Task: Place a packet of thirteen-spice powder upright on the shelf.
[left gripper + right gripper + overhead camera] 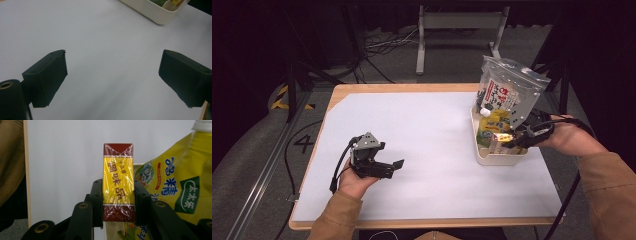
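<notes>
On the left, I am resting my left tongs (388, 165) low over the bare white worktop (427, 135); they are standing wide apart and holding nothing, with the sheet showing between the two black pads (48, 75).

Moving rightward, the cream bin (486, 152) is sitting near the worktop's right edge. A clear zip bag (507, 87) of printed packets is sticking up out of its far end, and a yellow spouted pouch (493, 121) is leaning in the middle.

Furthest right, I am holding the small box (118, 182) in my right tongs (512, 140), which are pinching it narrowly across its two long sides. It is sitting right at the near end of the bin, just beside the pouch.

I am judging the grip itself as done: the box is clamped squarely. Whether it is going into the bin or coming out, I cannot tell from this, so the carry and the release are what I am counting as left.

The box is looking slim and tall, standing upright between the pads. It is yellow across the middle with dark red bands at top and bottom, dark characters running down its face, and a glossy, slightly wrinkled clear wrap catching the light.
</notes>
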`<state>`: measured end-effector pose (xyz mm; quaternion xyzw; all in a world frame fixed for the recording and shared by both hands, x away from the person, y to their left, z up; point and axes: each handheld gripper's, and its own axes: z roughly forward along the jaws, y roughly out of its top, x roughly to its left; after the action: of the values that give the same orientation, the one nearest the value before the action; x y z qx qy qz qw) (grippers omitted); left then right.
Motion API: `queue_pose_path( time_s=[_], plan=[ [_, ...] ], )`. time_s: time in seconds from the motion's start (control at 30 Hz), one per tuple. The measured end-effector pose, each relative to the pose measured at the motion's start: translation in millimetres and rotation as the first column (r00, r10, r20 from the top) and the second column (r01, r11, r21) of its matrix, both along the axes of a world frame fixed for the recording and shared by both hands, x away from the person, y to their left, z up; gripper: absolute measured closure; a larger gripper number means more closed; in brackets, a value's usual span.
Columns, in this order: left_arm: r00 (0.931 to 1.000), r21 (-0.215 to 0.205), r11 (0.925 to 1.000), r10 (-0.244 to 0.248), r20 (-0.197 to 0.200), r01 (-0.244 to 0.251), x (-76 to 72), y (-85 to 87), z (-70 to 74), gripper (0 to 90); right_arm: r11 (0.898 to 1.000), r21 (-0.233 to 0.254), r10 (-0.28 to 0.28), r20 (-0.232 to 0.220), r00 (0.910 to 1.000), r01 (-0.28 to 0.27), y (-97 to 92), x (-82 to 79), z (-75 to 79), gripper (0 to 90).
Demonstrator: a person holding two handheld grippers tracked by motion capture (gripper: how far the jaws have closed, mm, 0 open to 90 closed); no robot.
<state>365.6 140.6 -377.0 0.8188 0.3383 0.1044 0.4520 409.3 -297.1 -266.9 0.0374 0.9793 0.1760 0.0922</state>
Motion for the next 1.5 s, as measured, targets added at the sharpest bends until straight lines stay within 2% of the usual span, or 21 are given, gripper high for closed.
queue_pose_path(
  time_s=[0.13,0.27,0.77,0.93,1.03,1.3,1.5],
  plan=[
    [1.0000,-0.002,1.0000,-0.001,0.002,0.001,-0.2,0.4,0.1,8.5,0.999,-0.031,-0.013,0.000,0.9999,0.013,4.2,0.9,-8.7,67.8],
    [1.0000,-0.001,1.0000,0.002,-0.002,-0.002,-0.2,0.5,-0.1,8.5,0.999,-0.039,-0.028,0.005,0.9996,0.029,3.5,2.3,-17.6,67.7],
    [1.0000,-0.003,1.0000,0.001,-0.006,-0.001,0.3,0.5,-0.7,8.3,0.998,-0.026,-0.064,-0.005,0.9979,0.064,-1.1,5.0,-28.8,67.1],
    [1.0000,-0.005,1.0000,0.002,-0.008,-0.002,0.7,0.7,-1.4,8.3,0.996,-0.057,-0.073,-0.013,0.9972,0.072,0.4,6.8,-37.3,66.1],
    [1.0000,-0.003,1.0000,0.001,-0.005,-0.001,0.5,0.7,-1.3,8.3,0.993,-0.094,-0.079,-0.023,0.9966,0.076,1.8,8.4,-44.9,65.2],
    [1.0000,-0.003,1.0000,0.002,-0.003,-0.002,-0.1,0.9,-0.9,8.4,0.992,-0.087,-0.095,-0.024,0.9952,0.093,-0.5,8.9,-46.1,65.0],
    [1.0000,0.002,1.0000,0.004,-0.005,-0.004,-1.2,2.1,-1.2,8.3,0.992,-0.069,-0.111,-0.030,0.9933,0.109,-4.3,8.0,-47.3,59.8]
  ],
)
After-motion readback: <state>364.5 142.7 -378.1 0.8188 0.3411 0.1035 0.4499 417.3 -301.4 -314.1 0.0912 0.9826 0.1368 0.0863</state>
